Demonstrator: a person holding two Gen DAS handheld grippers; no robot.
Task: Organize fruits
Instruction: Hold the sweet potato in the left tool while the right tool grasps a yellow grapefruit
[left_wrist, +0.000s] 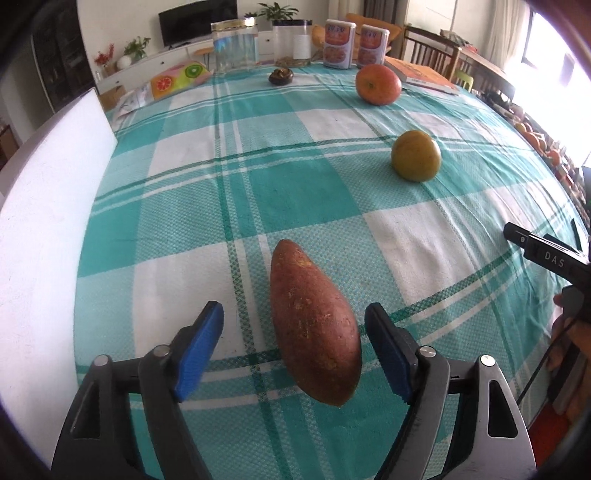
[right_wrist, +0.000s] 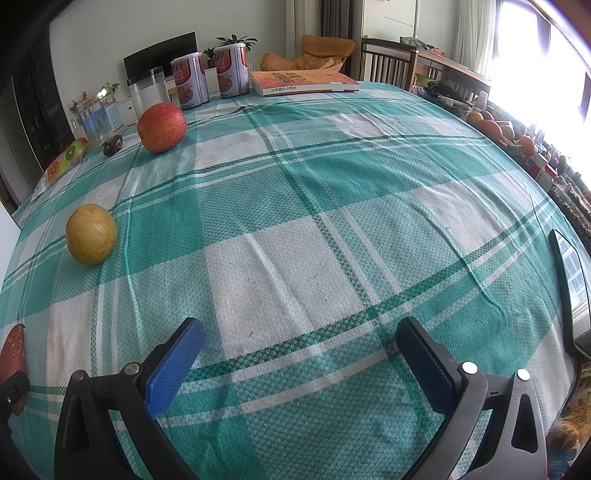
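Note:
A reddish-brown sweet potato (left_wrist: 314, 328) lies on the green-and-white checked tablecloth (left_wrist: 258, 192) between the two blue pads of my open left gripper (left_wrist: 295, 317); the pads stand apart from it on both sides. Its tip shows at the left edge of the right wrist view (right_wrist: 13, 354). A yellow-green round fruit (left_wrist: 416, 156) (right_wrist: 91, 233) sits further out to the right. A red-orange apple (left_wrist: 378, 84) (right_wrist: 161, 127) sits beyond it. My right gripper (right_wrist: 299, 347) is open and empty over bare cloth; it shows at the right edge of the left wrist view (left_wrist: 546, 254).
A white board (left_wrist: 48, 206) stands along the table's left side. At the far edge are a glass jar (left_wrist: 234, 46), a clear canister (left_wrist: 291, 42), two printed tins (right_wrist: 208, 75), an orange book (right_wrist: 301, 83), a small dark object (left_wrist: 280, 76) and a fruit-print pouch (left_wrist: 177, 79). A dark tablet (right_wrist: 570, 291) lies at right.

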